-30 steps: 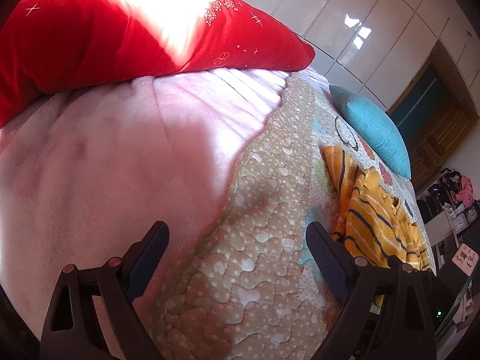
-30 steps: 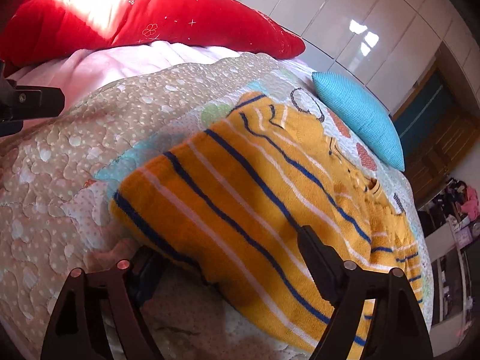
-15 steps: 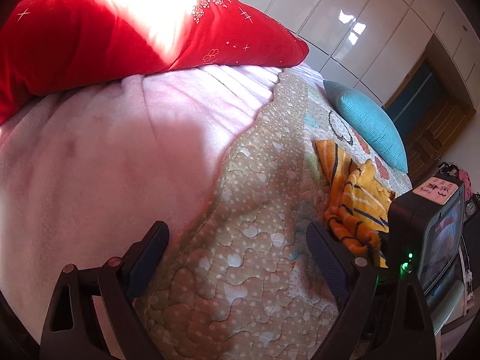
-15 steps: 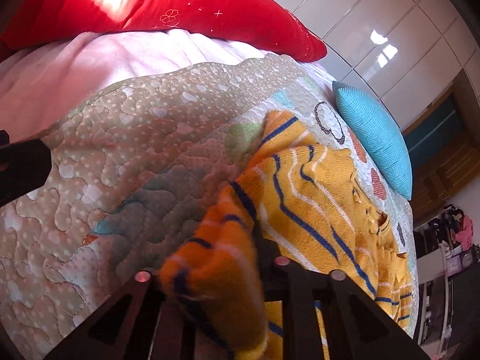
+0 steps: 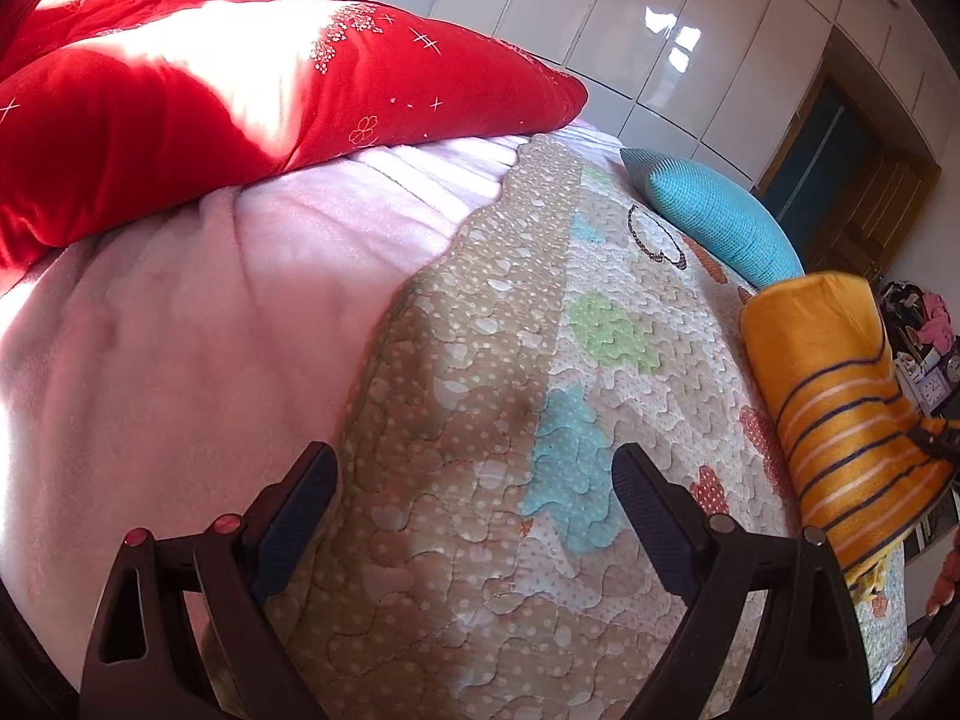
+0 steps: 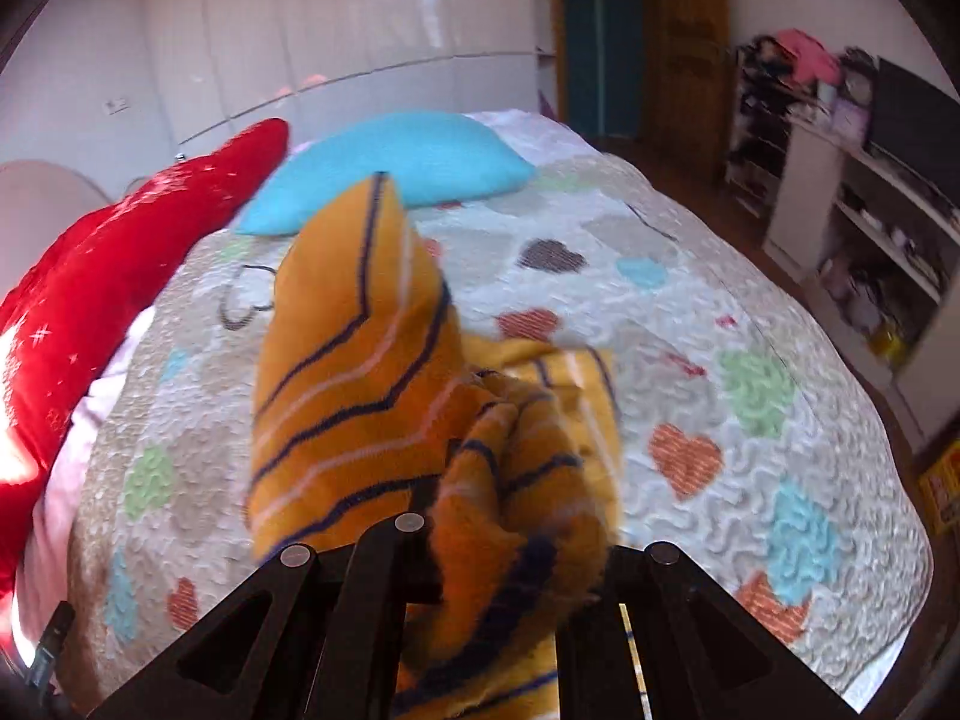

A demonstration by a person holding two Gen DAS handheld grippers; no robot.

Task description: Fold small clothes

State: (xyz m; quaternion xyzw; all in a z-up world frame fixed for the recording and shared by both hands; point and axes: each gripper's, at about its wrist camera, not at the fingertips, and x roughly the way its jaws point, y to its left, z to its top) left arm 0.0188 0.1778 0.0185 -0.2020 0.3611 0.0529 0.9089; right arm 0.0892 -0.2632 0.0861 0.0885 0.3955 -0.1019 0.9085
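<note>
Two pillows [image 5: 240,108] on quilted bed [image 5: 480,480] (white wardrobe [image 5: 660,30] behind).

left gripper [image 5: 474,501] jaws wide apart; right gripper [image 6: 480,546] clamped tight.

The right gripper [image 6: 480,546] has its fingertips buried under the bunched orange striped sweater [image 6: 384,372], itself motion-blurred. In the left wrist view that sweater runs off the right edge, and the shelf clutter [image 6: 840,102] at upper right is probably too smeared to identify.

Hard sunlight blowing out red pillow [image 5: 240,96], wardrobe doors [image 5: 672,42] glaring, right view motion-blurred, fisheye-bent edges
</note>
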